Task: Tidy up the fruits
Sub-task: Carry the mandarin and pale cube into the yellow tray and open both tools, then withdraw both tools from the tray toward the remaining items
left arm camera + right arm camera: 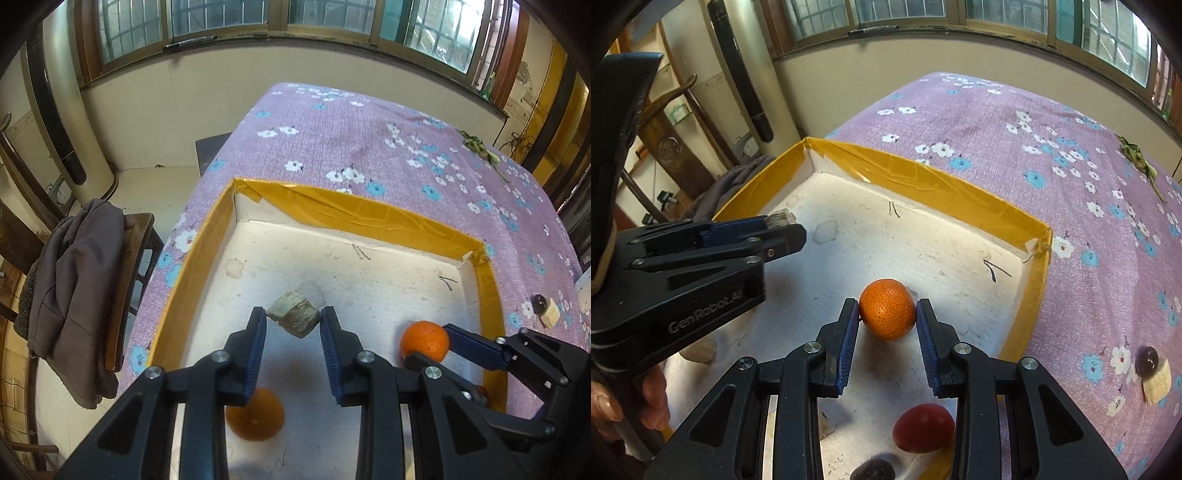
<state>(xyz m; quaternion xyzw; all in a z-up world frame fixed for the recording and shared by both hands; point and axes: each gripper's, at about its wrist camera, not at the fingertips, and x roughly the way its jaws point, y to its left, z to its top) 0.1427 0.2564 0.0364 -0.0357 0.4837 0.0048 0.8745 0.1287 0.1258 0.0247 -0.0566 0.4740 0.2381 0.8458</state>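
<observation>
My left gripper (293, 320) is shut on a beige, rough fruit chunk (293, 318) and holds it above the white floor of a yellow-rimmed box (332, 206). A second orange (258, 417) lies on the box floor under my left gripper. My right gripper (887, 314) is shut on an orange (886, 309) over the box (923, 184); it also shows in the left wrist view (424, 340). The left gripper (783, 230) with its chunk (781, 218) shows at left in the right wrist view. A red fruit (923, 426) and a dark fruit (873, 470) lie in the box near its front.
The box sits on a purple flowered cloth (369, 136). On the cloth right of the box lie a dark round fruit (1148, 361) and a pale banana piece (1158, 382). Green leaves (1137, 158) lie far right. A chair with a grey jacket (77, 280) stands left of the table.
</observation>
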